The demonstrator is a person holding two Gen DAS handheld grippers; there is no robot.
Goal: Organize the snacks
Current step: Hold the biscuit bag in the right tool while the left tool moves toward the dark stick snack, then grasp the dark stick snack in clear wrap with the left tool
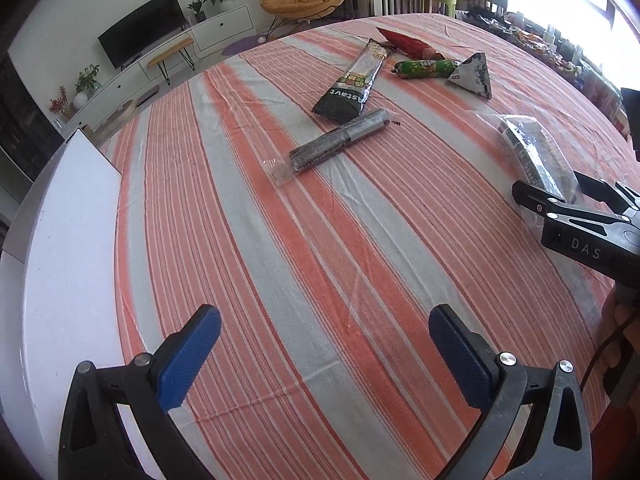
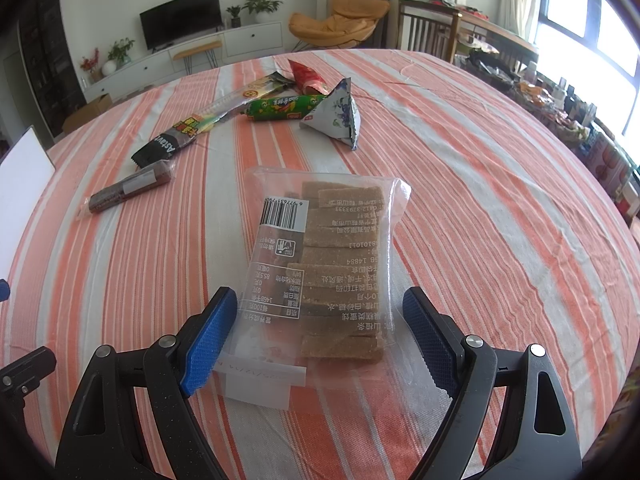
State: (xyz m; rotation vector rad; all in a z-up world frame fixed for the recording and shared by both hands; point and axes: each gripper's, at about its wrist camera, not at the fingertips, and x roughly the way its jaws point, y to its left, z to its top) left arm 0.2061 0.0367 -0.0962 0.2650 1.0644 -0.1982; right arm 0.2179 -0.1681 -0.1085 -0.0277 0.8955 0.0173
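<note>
Lying flat on the orange-and-grey striped tablecloth (image 2: 500, 184), with the clear plastic bag of brown snack bars (image 2: 332, 268) as landmark, barcode label facing up.

Going left to right from that bag:

- Standing at the far left edge of the cloth, well apart from the bag: a white flat board (image 2: 22, 196).
- Lying to the bag's upper left, apart from it: a dark brown cylindrical roll in clear wrap (image 2: 130, 190).
- Stretching beyond the bag, up and to its left: a long black packet with white lettering (image 2: 188, 132), its near end close to the roll.
- Lying straight beyond the bag: a green sausage-shaped pack (image 2: 286, 108), with a red wrinkled pouch (image 2: 306, 78) just behind it.
- Sitting beyond the bag, slightly to its right and touching the green pack's end: a white-and-blue pyramid-shaped pouch (image 2: 336, 116).

Straddling the bag's near end: the right gripper (image 2: 320, 334), blue pads spread wide on either side of the plastic, left pad at the bag's edge, not clamping.

Hovering well left of the bag over bare cloth: the left gripper (image 1: 324, 350), blue pads wide apart, gripping nothing.
</note>
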